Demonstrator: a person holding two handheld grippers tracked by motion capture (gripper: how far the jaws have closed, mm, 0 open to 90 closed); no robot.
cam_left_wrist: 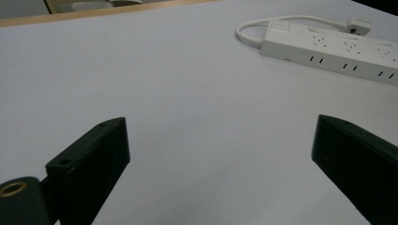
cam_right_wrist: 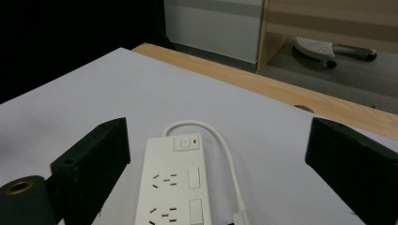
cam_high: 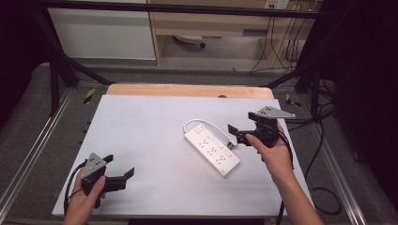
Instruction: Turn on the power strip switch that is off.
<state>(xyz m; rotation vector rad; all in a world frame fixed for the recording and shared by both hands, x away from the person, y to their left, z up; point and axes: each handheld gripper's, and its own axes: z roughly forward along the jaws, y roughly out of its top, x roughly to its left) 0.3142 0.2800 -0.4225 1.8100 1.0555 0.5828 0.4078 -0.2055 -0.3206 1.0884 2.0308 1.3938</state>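
A white table [cam_high: 141,140] fills our workspace, with a wooden strip along its far edge and dark frame rails around it. The power strip [cam_high: 212,147] lies right of centre, set diagonally, its cord [cam_high: 206,123] looping from the far end back along its right side to the plug [cam_high: 232,145].

Our right gripper [cam_high: 241,133] hovers just beside the strip's right edge with jaws spread wide and nothing between them; in the right gripper view the strip's switch end [cam_right_wrist: 187,142] sits between the jaws, a little left of centre. Our left gripper [cam_high: 119,173] rests near the front left corner, jaws likewise apart and empty, well away from the strip.

We judge the step is reaching for the plug or cord. To do it well, we should shift right so the plug centres between the jaws, come down low, and pinch the plug body rather than the thin cord.

The table is bare to the left and front, so we have free room there. The right edge is close to our right hand, so we should pull inward.
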